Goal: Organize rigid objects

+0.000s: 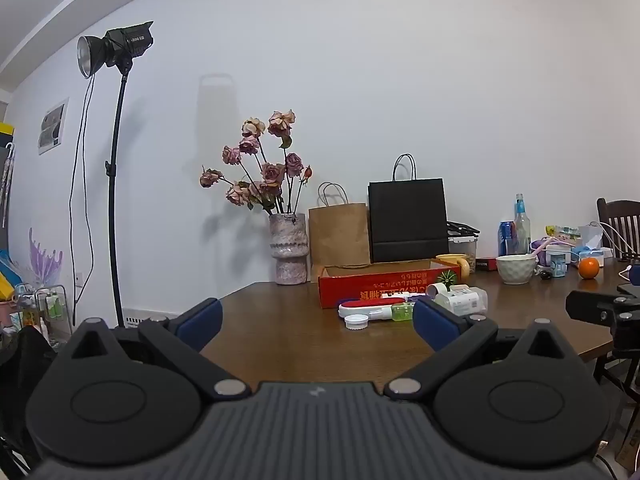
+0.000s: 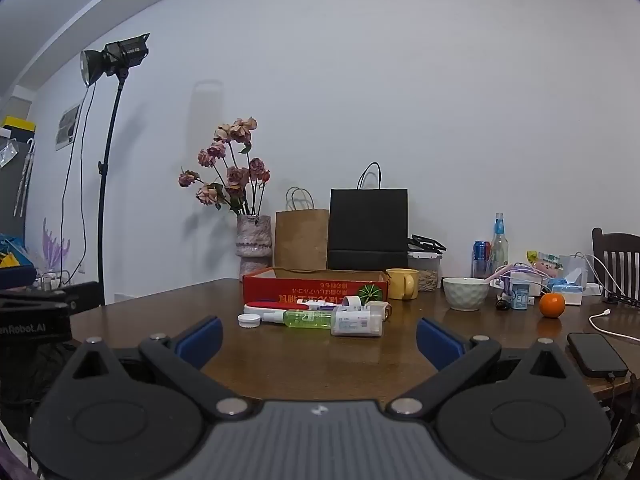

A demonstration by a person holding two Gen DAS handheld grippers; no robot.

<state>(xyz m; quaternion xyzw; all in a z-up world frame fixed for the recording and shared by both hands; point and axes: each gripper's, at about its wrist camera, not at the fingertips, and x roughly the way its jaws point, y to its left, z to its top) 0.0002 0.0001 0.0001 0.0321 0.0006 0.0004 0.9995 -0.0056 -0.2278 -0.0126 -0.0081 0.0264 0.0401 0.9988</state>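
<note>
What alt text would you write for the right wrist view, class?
The open right gripper points level at small bottles and a white cap lying before a shallow red box on a wooden table. Bags, a vase, a bowl and an orange stand behind.

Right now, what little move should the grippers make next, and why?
Probably ease the right gripper forward toward the clear plastic bottle with the white label. Both it and the left gripper are open and empty, and that bottle lies nearest, outside the red cardboard box.
</note>
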